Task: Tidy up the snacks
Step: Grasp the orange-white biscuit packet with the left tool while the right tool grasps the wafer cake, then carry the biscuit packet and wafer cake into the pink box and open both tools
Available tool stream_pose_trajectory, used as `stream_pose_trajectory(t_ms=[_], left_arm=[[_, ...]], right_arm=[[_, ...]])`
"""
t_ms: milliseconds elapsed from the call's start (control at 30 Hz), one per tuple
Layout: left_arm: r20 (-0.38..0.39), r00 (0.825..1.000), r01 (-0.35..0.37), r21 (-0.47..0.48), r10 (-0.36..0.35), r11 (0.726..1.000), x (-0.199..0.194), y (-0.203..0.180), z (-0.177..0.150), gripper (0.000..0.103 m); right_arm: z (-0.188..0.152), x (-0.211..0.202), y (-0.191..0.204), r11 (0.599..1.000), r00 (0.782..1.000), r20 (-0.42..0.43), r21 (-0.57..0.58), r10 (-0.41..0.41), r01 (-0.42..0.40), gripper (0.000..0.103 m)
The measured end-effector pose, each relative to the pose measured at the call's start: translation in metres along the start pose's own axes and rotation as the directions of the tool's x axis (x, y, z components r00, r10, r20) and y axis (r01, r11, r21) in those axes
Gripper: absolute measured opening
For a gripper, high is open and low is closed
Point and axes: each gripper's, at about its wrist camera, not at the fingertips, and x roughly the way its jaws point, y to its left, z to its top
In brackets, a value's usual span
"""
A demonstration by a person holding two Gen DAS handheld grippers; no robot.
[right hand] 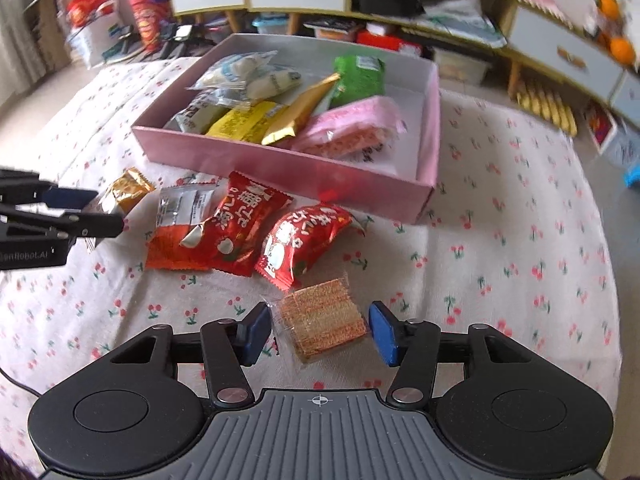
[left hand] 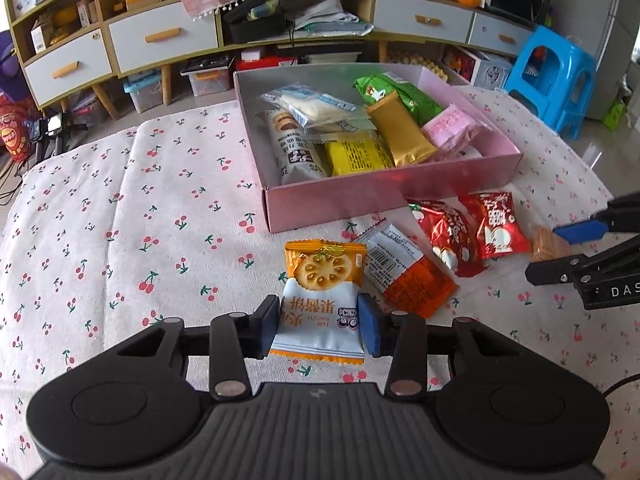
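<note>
A pink box (left hand: 340, 200) (right hand: 280, 168) holds several snack packets. In front of it on the cherry-print cloth lie two red packets (left hand: 468, 232) (right hand: 248, 228), an orange-and-silver packet (left hand: 404, 268) (right hand: 180, 224) and a clear-wrapped wafer (right hand: 324, 316) (left hand: 548, 244). My left gripper (left hand: 320, 326) (right hand: 108, 212) is shut on an orange-and-white jam biscuit packet (left hand: 320, 296) (right hand: 126, 190). My right gripper (right hand: 320, 332) (left hand: 560, 252) is open, its pads on either side of the wafer without touching it.
A low cabinet (left hand: 160, 40) with drawers and clutter stands behind the table. A blue plastic stool (left hand: 556, 76) is at the far right. Storage bins (left hand: 204, 80) sit on the floor under the cabinet.
</note>
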Motion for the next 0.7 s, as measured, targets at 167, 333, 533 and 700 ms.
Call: stream_pose_trajectory(t_ms=[167, 333, 533, 700], left_arm=[[-0.008, 1.0, 0.01, -0.03, -0.01, 0.999, -0.006, -0.001, 0.002, 0.039], [-0.036, 0.999, 0.011, -0.079, -0.014, 0.997, -0.009, -0.001, 0.004, 0.039], [-0.004, 1.0, 0.03, -0.103, -0.03, 0.994, -0.019, -0.001, 0.007, 0.039], [0.036, 0.997, 0.068, -0.154, -0.063, 0.986, -0.026, -0.001, 0.013, 0.039]], right_arm=[[0.0, -0.008, -0.005, 0.996, 0.999, -0.014, 0.077, 0.048, -0.047, 0.053], [0.001, -0.017, -0.007, 0.992, 0.998, -0.008, 0.112, 0.065, -0.064, 0.053], [0.006, -0.035, -0.014, 0.98, 0.994, 0.033, 0.168, 0.102, -0.106, 0.053], [0.01, -0.047, -0.024, 0.96, 0.989, 0.087, 0.243, 0.123, -0.141, 0.053]])
